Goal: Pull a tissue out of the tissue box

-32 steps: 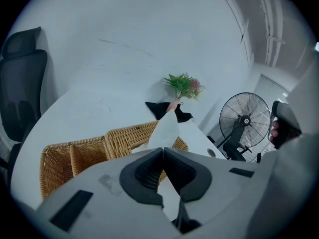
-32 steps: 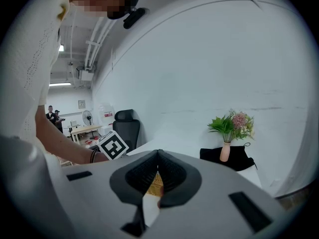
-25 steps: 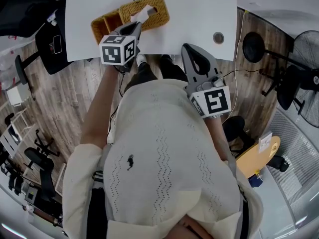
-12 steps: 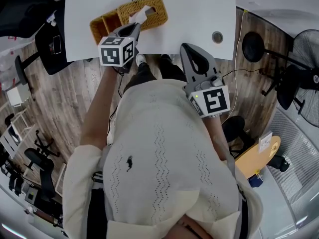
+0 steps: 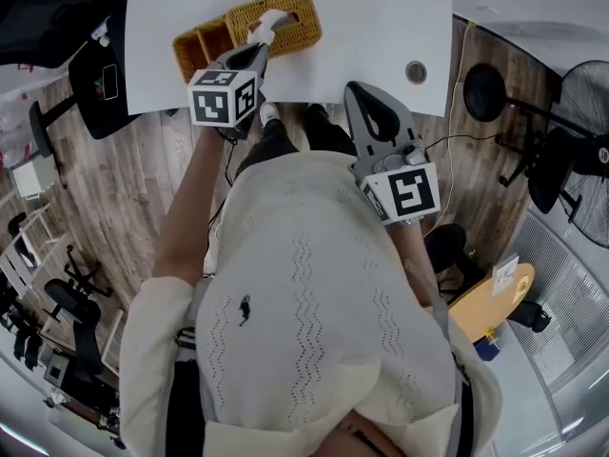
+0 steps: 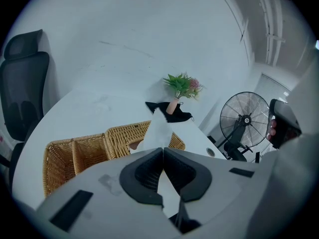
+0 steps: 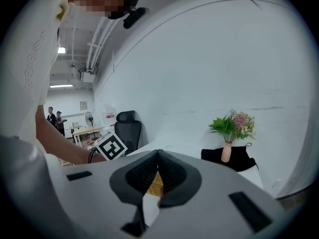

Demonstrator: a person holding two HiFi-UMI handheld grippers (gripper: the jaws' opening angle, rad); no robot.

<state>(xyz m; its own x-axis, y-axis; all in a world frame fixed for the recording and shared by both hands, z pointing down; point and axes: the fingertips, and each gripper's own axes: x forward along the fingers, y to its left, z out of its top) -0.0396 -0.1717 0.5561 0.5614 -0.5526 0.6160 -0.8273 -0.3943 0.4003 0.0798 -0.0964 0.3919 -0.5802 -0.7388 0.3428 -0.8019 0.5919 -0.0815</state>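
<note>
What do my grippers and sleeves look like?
The left gripper and right gripper are grey, with tapered jaws lined by black ribbed pads. Each carries a white cube with black square markers. The person wears a cream knit top with short sleeves.

The head view looked steeply down over the person (image 5: pixel 304 303), the counter (image 5: pixel 381 36) at its top. Each gripper view sat close behind its own fingers (image 6: pixel 144 173), looking past them across the counter; both shared the vase (image 6: pixel 173 105) beyond the fingers.
</note>
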